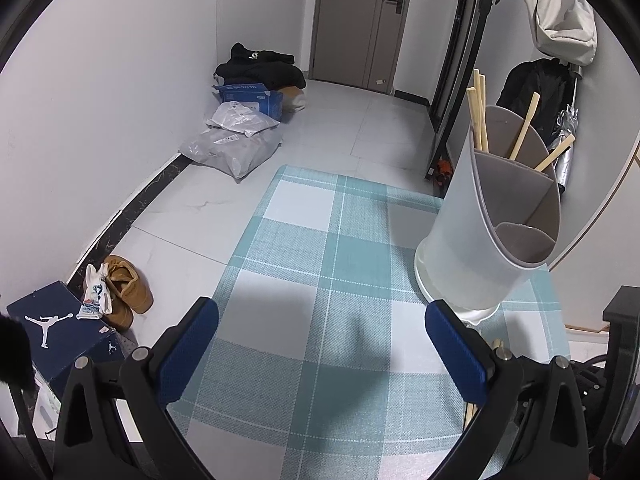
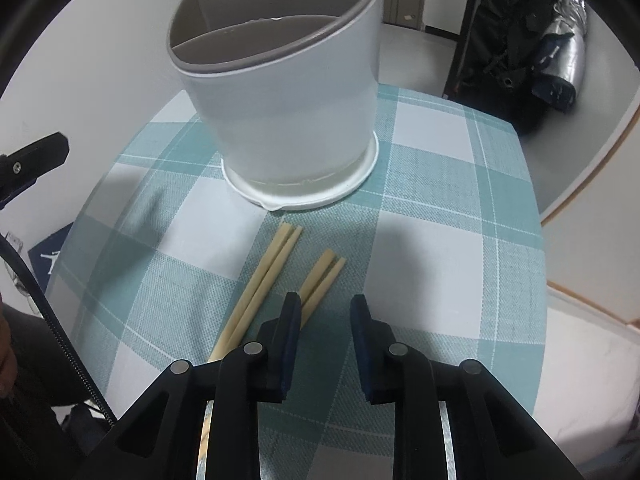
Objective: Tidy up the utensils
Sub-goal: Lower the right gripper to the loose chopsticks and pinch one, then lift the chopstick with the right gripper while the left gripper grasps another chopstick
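The right gripper (image 2: pixel 326 306) hangs over the checked tablecloth (image 2: pixel 432 240) with its jaws a narrow gap apart and nothing between them. Four chopsticks (image 2: pixel 276 264) lie in two pairs just left of its left finger, which covers the nearer pair's lower ends. Beyond them stands the white utensil holder (image 2: pixel 288 120), more chopsticks upright in its back compartment. The left gripper (image 1: pixel 322 320) is spread wide, empty.

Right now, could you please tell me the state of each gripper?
Left gripper: open, holding nothing.
Right gripper: partly open, empty, beside the chopsticks on the table.
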